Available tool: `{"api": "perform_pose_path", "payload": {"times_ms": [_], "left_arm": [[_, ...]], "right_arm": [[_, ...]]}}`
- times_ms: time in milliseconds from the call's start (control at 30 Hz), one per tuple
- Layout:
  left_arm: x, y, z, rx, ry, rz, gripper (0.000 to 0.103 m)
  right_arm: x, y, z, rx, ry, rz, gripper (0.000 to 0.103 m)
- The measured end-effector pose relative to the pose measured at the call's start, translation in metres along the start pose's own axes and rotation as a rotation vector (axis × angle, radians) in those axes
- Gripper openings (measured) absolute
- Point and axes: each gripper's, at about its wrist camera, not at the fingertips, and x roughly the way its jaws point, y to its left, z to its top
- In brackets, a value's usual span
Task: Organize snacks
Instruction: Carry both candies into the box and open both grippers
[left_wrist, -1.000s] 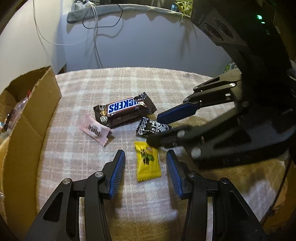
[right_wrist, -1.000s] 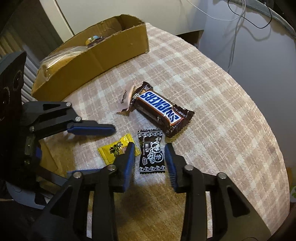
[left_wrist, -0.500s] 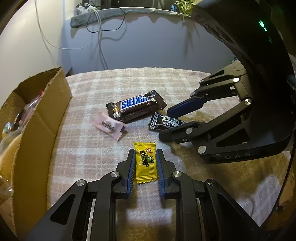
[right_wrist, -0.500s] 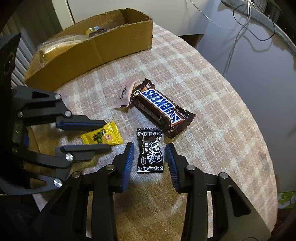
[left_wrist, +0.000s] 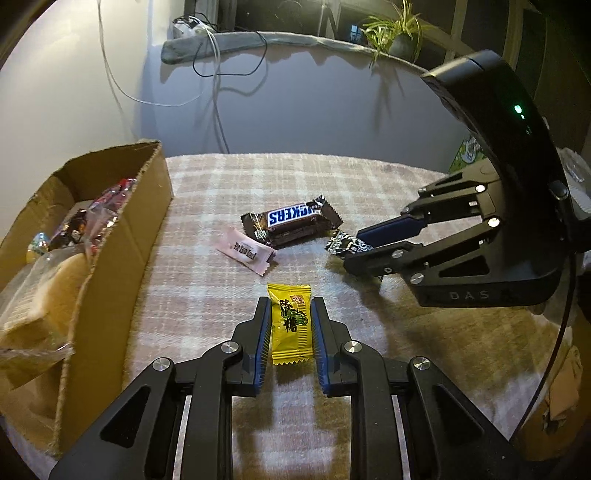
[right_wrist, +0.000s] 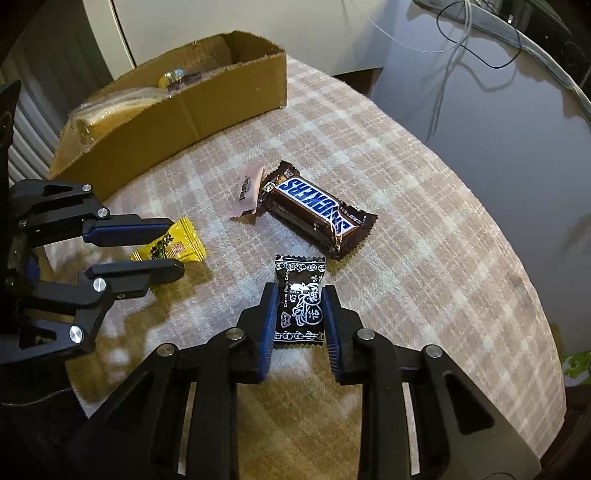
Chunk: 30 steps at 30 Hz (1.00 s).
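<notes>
My left gripper (left_wrist: 289, 310) is shut on a yellow candy packet (left_wrist: 289, 325) and holds it just above the checked cloth; it also shows in the right wrist view (right_wrist: 168, 249). My right gripper (right_wrist: 298, 299) is shut on a black candy packet (right_wrist: 300, 299), also seen in the left wrist view (left_wrist: 345, 245). A Snickers bar (left_wrist: 291, 223) (right_wrist: 314, 210) and a pink candy packet (left_wrist: 245, 254) (right_wrist: 248, 192) lie on the cloth between the grippers and the cardboard box (left_wrist: 125, 236) (right_wrist: 184, 110).
The cardboard box holds bread in plastic and several wrapped snacks. The round table (left_wrist: 388, 192) ends close behind and to the right, with a wall, cables (left_wrist: 214, 74) and a plant (left_wrist: 395, 33) beyond.
My left gripper closed on the yellow packet and lifted it slightly. My right gripper closed on the black packet. Both views have drawn back, showing more of the box.
</notes>
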Motion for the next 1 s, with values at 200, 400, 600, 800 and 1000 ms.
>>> {"api": "perform_pose_path", "payload": {"times_ms": [200,400,600,800,1000], "left_arm": [[-0.020,0.004,0.003,-0.014,-0.039,-0.006,0.020],[-0.044,0.018,0.007,-0.030,-0.092,0.005,0.019],[-0.067,0.043,0.011,-0.058,-0.141,0.037,0.019],[-0.084,0.068,0.011,-0.089,-0.178,0.073,0.019],[-0.095,0.093,0.011,-0.123,-0.198,0.107,0.019]], "right_arm": [[-0.021,0.002,0.002,0.019,-0.044,-0.007,0.025],[-0.042,0.011,0.017,0.019,-0.104,-0.008,0.025],[-0.054,0.028,0.043,0.003,-0.158,0.002,0.025],[-0.057,0.049,0.071,-0.023,-0.193,0.019,0.025],[-0.049,0.070,0.098,-0.053,-0.205,0.032,0.025]]}}
